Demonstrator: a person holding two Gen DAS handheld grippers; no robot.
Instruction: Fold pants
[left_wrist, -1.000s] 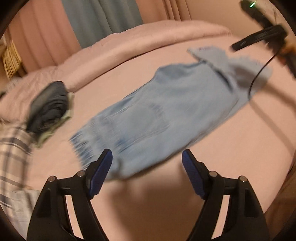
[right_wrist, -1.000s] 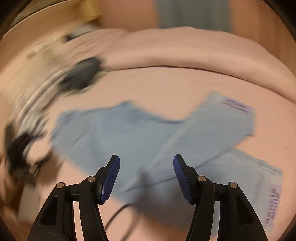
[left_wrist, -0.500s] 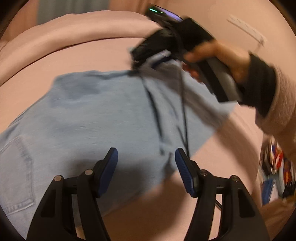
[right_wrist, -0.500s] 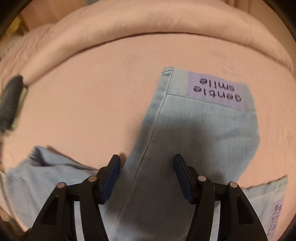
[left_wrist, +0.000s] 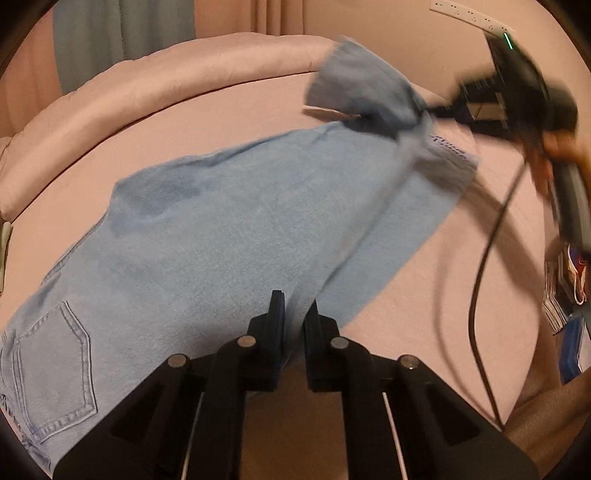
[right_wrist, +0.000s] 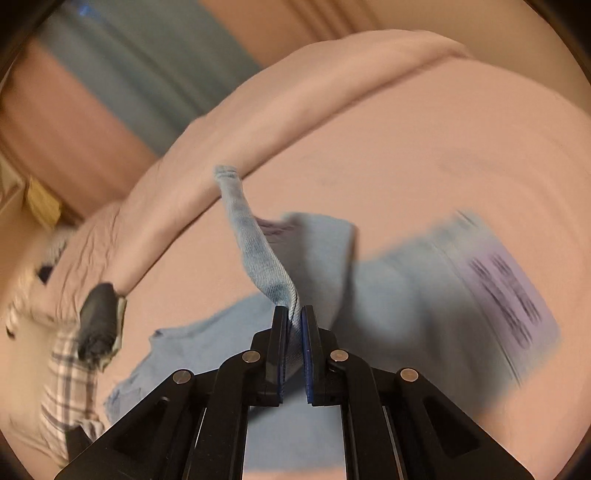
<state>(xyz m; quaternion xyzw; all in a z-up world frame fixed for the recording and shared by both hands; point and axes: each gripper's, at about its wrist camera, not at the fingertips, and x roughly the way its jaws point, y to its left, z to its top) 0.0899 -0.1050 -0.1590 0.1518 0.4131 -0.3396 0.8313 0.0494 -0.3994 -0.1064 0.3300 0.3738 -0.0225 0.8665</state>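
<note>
Both tools have just closed on the light-blue pants (left_wrist: 229, 236) spread across the pink bed (left_wrist: 424, 325): left gripper (left_wrist: 293, 317) pinching the near edge, right gripper (right_wrist: 294, 317) lifting a far-right leg hem, so folding looks barely begun, no fold laid.

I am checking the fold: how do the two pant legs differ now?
The far pant leg is lifted off the bed, pinched at its edge by the right gripper; the near pant leg lies flat, its edge in the left gripper. Both are light blue denim with a purple hem label.
</note>
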